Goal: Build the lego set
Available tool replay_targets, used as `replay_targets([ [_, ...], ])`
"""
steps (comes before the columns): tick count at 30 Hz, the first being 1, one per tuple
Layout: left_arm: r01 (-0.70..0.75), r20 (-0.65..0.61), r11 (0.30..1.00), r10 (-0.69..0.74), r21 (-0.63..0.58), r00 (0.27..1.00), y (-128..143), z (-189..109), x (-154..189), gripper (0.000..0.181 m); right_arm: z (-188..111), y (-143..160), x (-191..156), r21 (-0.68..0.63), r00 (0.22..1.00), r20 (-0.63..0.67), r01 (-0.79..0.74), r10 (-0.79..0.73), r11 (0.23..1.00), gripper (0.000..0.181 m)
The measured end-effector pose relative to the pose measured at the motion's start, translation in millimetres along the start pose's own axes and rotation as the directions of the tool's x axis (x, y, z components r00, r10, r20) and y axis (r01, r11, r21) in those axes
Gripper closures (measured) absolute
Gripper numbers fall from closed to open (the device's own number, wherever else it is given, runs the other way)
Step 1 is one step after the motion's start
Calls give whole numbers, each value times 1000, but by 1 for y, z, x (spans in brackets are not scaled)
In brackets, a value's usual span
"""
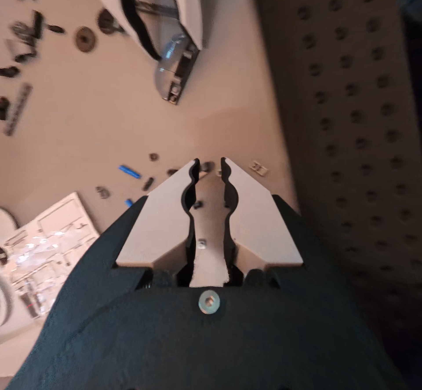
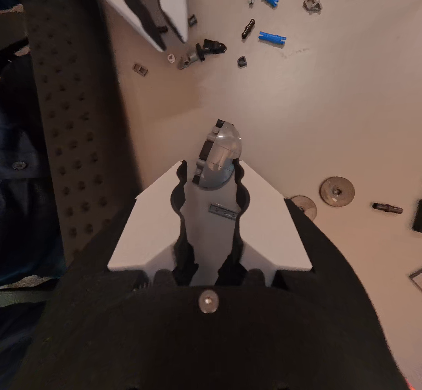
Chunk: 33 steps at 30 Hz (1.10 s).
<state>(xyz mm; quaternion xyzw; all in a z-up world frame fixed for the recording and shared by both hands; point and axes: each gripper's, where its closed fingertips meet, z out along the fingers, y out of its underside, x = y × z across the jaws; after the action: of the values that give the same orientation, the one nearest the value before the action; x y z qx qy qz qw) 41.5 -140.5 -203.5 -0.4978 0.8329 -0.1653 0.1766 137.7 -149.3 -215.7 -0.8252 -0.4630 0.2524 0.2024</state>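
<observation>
At centre frame, my right gripper (image 2: 209, 164) pinches a small grey curved lego assembly (image 2: 217, 157) above the table (image 2: 296, 116). My left gripper (image 1: 209, 162) hangs slightly parted and empty, over loose pieces like a blue pin (image 1: 129, 171). Likely mid-build; next I need a matching part.

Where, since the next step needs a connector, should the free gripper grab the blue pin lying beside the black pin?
Pinch its middle across the narrow width, coming straight down. The blue pin lies flat on the table, bare surface along both long sides; the black pin sits off one end. The open left gripper is free; the right gripper holds the grey domed assembly.
</observation>
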Motion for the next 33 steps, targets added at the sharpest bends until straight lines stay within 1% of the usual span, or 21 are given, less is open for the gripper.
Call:
replay_targets([
  [1,0,-36,1000,-1,-23,999,3,2,9,162,4,1,-1,-25,1000,-8,10,-10,1000,140],
  [2,-7,-67,999,5,-35,998,4,3,17,161,7,1,-2,-44,1000,-5,19,-20,999,144],
  [6,-47,-142,997,38,-63,989,9,4,37,156,18,-11,-3,-66,999,17,49,-48,997,146],
  [10,-78,-132,995,69,-64,989,14,4,39,155,31,-29,-5,-75,991,71,121,-116,990,146],
  [13,-96,-132,993,86,-67,988,20,6,40,156,34,-36,0,-89,983,49,179,-175,980,147],
  [16,-103,-141,993,95,-56,986,20,11,43,156,34,-41,2,-50,980,38,200,-198,979,149],
  [17,-114,-119,992,108,-44,987,17,12,40,157,33,-41,2,-37,979,41,201,-199,979,151],
  [20,-136,-126,990,131,-31,983,13,15,43,165,30,-43,3,-7,980,45,194,-193,981,153],
  [23,-140,-140,990,137,-13,981,9,16,46,167,28,-45,3,19,981,47,188,-189,982,153],
  [24,-142,-139,990,139,-16,981,10,16,46,174,27,-46,3,25,981,43,188,-189,982,152],
  [25,-148,-122,989,146,-11,982,10,17,44,174,26,-46,3,33,981,40,189,-191,981,153],
  [27,-106,-96,994,104,-18,990,10,18,35,174,22,-49,2,60,980,22,198,-200,978,152],
  [31,-30,-89,999,32,32,996,6,17,24,175,12,-57,-4,128,973,-8,231,-232,965,152],
  [33,22,-82,996,-15,83,997,0,16,16,175,7,-60,-7,155,966,-29,259,-257,953,152],
])
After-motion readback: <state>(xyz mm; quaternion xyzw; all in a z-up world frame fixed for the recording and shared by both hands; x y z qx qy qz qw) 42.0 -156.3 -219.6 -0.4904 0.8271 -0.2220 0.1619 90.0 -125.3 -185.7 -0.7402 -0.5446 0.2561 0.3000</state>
